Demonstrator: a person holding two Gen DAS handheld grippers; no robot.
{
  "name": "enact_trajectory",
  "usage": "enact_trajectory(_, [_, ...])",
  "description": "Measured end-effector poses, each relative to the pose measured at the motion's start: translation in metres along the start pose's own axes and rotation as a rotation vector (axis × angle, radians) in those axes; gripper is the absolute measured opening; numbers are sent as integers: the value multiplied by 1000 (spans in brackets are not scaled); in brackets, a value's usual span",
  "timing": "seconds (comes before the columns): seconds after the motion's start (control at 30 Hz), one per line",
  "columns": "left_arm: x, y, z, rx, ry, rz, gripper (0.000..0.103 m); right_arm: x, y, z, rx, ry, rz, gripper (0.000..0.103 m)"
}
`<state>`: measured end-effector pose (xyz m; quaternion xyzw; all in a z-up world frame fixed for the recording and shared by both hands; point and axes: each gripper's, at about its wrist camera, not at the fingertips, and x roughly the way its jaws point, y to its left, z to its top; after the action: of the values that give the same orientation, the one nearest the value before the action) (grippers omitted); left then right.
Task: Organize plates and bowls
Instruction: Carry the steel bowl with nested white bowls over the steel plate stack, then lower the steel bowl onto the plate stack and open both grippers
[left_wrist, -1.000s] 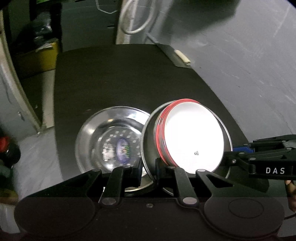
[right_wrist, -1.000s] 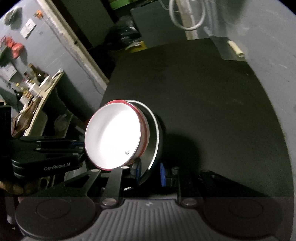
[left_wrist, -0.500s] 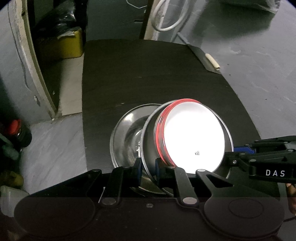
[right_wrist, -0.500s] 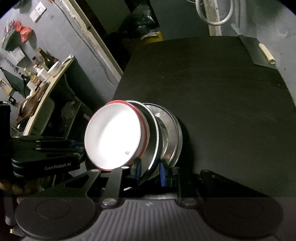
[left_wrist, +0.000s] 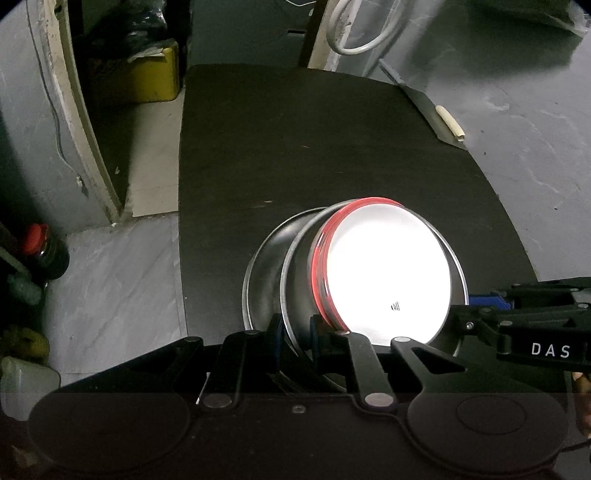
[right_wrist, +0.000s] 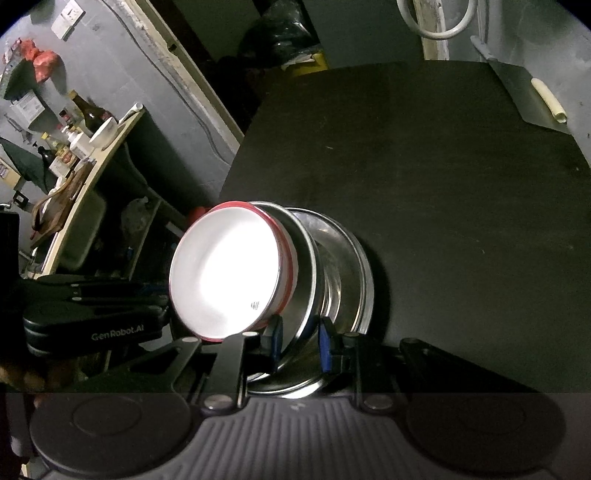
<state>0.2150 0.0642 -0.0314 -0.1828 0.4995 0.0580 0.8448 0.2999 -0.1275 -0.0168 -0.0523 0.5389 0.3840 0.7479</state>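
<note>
A white bowl with a red rim (left_wrist: 384, 269) (right_wrist: 225, 273) sits in a steel plate (left_wrist: 295, 280) (right_wrist: 306, 280) that both grippers carry, tilted, above the black table (left_wrist: 314, 147). My left gripper (left_wrist: 295, 336) is shut on the plate's near rim. My right gripper (right_wrist: 299, 341) is shut on the opposite rim and shows as a black arm (left_wrist: 517, 325) in the left wrist view. My left gripper (right_wrist: 92, 314) appears at the left of the right wrist view. A second steel plate (left_wrist: 262, 273) (right_wrist: 351, 254) lies on the table just beneath, mostly covered.
The table's left edge (left_wrist: 181, 221) drops to a grey floor with bottles (left_wrist: 40, 251) and a yellow box (left_wrist: 151, 77). A flat tool with a pale handle (left_wrist: 448, 125) lies past the far right corner. A cluttered shelf (right_wrist: 74, 147) stands to the left.
The carried plate and bowl have moved left and down over the second steel plate, which now lies almost fully under them. Both grips are unchanged.
</note>
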Motion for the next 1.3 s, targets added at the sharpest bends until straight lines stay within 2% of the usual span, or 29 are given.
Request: enact_trajectory(1.3, [9, -3, 2, -2, 13, 37, 15, 6, -4, -1, 48, -7, -13, 23])
